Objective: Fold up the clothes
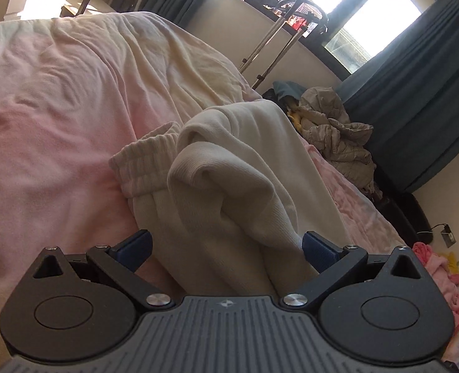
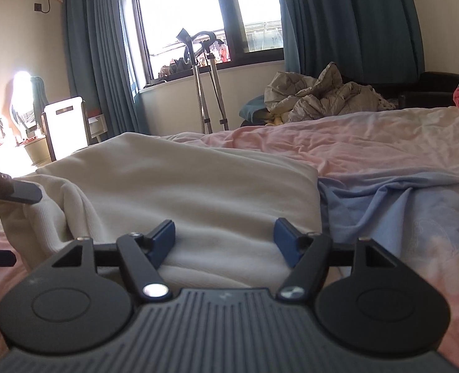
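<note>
Cream sweatpants (image 1: pixel 229 180) lie folded over on the pink bed cover (image 1: pixel 43 124), their elastic waistband (image 1: pixel 142 161) to the left. My left gripper (image 1: pixel 227 248) is open, its blue pads either side of a thick fold of the fabric. In the right wrist view the same cream garment (image 2: pixel 182 183) spreads flat ahead. My right gripper (image 2: pixel 224 241) is open, its jaws wide apart over the garment's near edge. The left gripper's black finger (image 2: pixel 18 192) shows at the far left, by the garment's corner.
A light blue sheet (image 2: pixel 369 199) lies right of the garment. A crumpled grey quilt (image 2: pixel 322 96) sits beyond the bed. A metal stand (image 2: pixel 209 93) is by the window, with teal curtains (image 2: pixel 98 46). Pink clothes (image 1: pixel 440 273) lie on the floor.
</note>
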Action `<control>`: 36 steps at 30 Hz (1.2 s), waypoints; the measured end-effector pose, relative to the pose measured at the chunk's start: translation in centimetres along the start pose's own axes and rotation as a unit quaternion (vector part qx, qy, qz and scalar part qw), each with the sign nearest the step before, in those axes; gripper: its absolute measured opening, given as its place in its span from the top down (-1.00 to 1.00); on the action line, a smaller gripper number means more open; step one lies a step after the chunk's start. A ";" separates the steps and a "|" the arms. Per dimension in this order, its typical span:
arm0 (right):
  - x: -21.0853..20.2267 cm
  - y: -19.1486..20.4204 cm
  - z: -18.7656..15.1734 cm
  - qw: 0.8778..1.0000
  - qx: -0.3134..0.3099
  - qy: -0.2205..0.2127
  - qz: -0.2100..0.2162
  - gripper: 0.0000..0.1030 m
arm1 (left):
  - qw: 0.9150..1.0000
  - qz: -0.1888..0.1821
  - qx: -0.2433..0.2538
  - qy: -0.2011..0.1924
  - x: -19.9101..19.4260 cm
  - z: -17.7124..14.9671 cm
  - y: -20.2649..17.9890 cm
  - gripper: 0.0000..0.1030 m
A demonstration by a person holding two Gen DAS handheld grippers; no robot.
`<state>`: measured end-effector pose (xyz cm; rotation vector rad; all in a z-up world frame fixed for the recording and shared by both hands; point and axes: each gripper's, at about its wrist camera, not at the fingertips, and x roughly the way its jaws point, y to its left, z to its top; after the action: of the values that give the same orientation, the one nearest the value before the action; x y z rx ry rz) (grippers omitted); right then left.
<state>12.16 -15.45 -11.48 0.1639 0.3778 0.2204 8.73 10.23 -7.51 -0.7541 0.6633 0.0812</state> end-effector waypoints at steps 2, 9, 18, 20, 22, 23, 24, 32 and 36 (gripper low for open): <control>0.0 0.0 -0.1 1.000 -0.002 -0.002 -0.001 -0.39 | 0.998 -0.015 -0.060 0.029 0.5 0.0 1.6 -0.99; 0.1 -0.2 0.0 1.000 -0.004 -0.004 -0.001 -0.41 | 0.983 -0.052 -0.163 0.063 1.6 -0.5 4.8 -0.94; 0.1 0.2 -0.2 1.000 -0.006 -0.009 -0.002 -0.41 | 0.976 -0.064 -0.202 0.049 0.6 -1.4 5.6 -0.58; 0.0 0.5 -0.4 1.000 -0.005 -0.010 -0.002 -0.41 | 0.974 -0.068 -0.213 0.046 0.2 -1.6 5.9 -0.45; 0.0 0.5 -0.4 1.000 -0.004 -0.010 -0.002 -0.41 | 0.973 -0.065 -0.218 0.040 -0.2 -1.9 6.0 -0.32; 0.0 0.5 -0.4 1.000 -0.004 -0.010 -0.002 -0.41 | 0.973 -0.061 -0.220 0.035 -0.5 -2.1 6.1 -0.32; 0.1 0.5 -0.4 1.000 -0.004 -0.011 -0.002 -0.41 | 0.973 -0.062 -0.222 0.032 -0.7 -2.3 6.1 -0.32; 0.0 0.4 -0.4 1.000 -0.002 -0.012 -0.003 -0.42 | 0.973 -0.068 -0.219 0.027 0.5 -2.2 5.9 -0.32; -0.1 0.1 -0.3 1.000 0.001 -0.011 -0.002 -0.42 | 0.974 -0.070 -0.216 0.020 1.7 -2.2 5.7 -0.35</control>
<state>11.93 -15.30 -11.67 0.1665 0.3556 0.2140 7.24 12.69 -13.15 -1.2216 0.6360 0.0829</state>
